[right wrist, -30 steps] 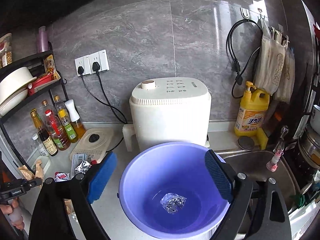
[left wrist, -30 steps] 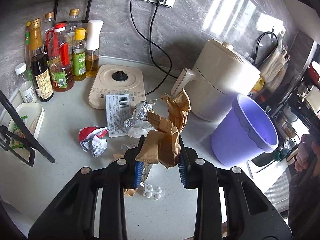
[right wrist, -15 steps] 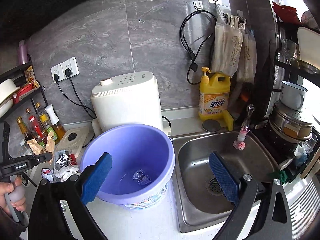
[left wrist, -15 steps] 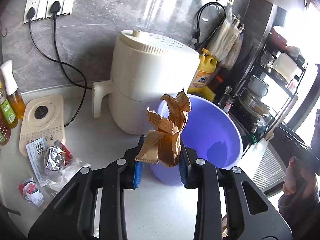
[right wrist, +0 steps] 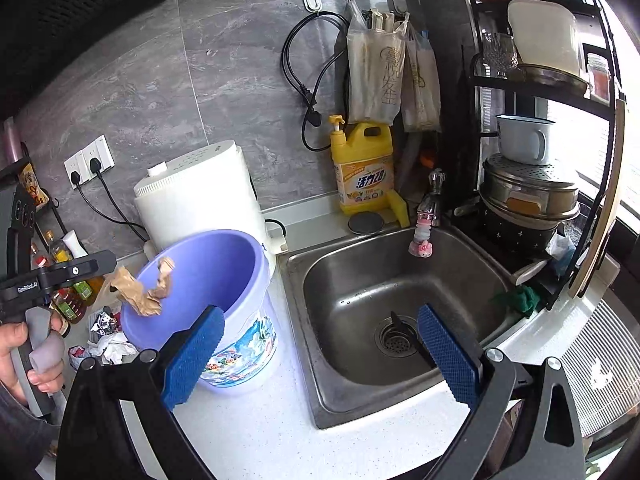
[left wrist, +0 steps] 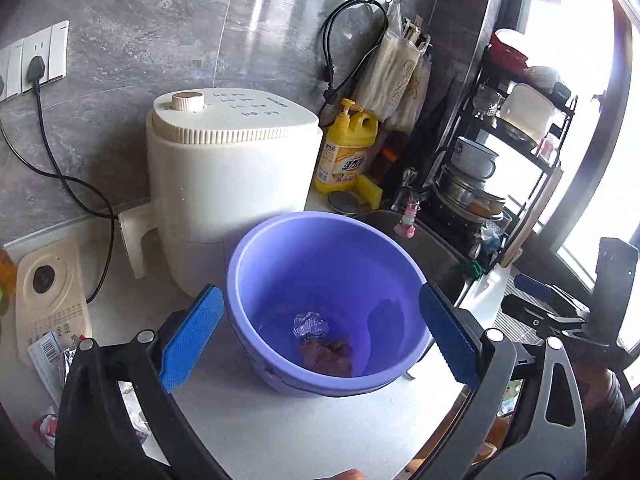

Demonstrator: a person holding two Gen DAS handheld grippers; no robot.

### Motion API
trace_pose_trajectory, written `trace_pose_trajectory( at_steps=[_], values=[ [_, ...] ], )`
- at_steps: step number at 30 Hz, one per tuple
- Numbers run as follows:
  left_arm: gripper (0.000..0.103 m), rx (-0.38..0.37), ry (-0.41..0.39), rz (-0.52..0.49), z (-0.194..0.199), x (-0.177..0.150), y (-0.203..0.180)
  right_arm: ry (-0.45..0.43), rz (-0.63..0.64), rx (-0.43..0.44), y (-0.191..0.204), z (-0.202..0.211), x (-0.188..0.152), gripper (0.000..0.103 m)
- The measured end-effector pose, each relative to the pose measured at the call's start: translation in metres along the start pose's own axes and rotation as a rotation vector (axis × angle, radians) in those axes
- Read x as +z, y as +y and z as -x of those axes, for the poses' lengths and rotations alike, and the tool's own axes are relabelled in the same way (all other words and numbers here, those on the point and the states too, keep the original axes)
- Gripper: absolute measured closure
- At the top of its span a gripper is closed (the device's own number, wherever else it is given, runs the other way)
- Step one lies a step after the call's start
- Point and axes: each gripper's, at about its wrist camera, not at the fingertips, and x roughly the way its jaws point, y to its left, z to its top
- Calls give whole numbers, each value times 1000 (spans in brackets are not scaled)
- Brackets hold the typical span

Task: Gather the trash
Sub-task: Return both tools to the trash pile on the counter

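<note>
Standing on the white counter [left wrist: 280, 432]: one purple bucket [left wrist: 280, 248], upright, mouth open.

- Foil ball [left wrist: 310, 324]: on the bucket's floor.
- Brown paper [left wrist: 326, 356]: crumpled. In the left wrist view it lies on the bucket's floor, touching the foil ball. In the right wrist view it shows at the bucket's left rim, just off the tip of the left gripper; whether they touch cannot be told.
- Left gripper [left wrist: 320, 336]: above the bucket's mouth and pointing down into it. Its jaws have just been opening and stand wide apart, with nothing between the blue pads.
- Right gripper [right wrist: 320, 360]: to the right of the bucket, with its jaws wide apart and nothing between them.
- Sink [right wrist: 400, 280]: just right of the bucket.
- White cooker [left wrist: 228, 176]: directly behind the bucket, against the wall.
- Yellow soap bottle [left wrist: 346, 152]: behind the bucket, to the right.
- Loose wrappers [right wrist: 108, 340]: on the counter to the left of the bucket.
- Person's hand [right wrist: 24, 344]: left of the bucket, around the left gripper's handle.
</note>
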Motion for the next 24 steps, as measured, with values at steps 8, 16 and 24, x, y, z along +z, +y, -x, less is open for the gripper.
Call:
trace_pose_trajectory(
  at_steps=[8, 16, 24],
  values=[
    [6, 152, -22, 114, 50, -28, 47, 12, 31, 123, 35, -18, 0, 8],
    [6, 247, -45, 213, 96, -70, 76, 44, 113, 252, 90, -26, -5, 8],
    [6, 331, -49, 312, 130, -109, 98, 89, 190, 346, 134, -25, -19, 8]
  ],
)
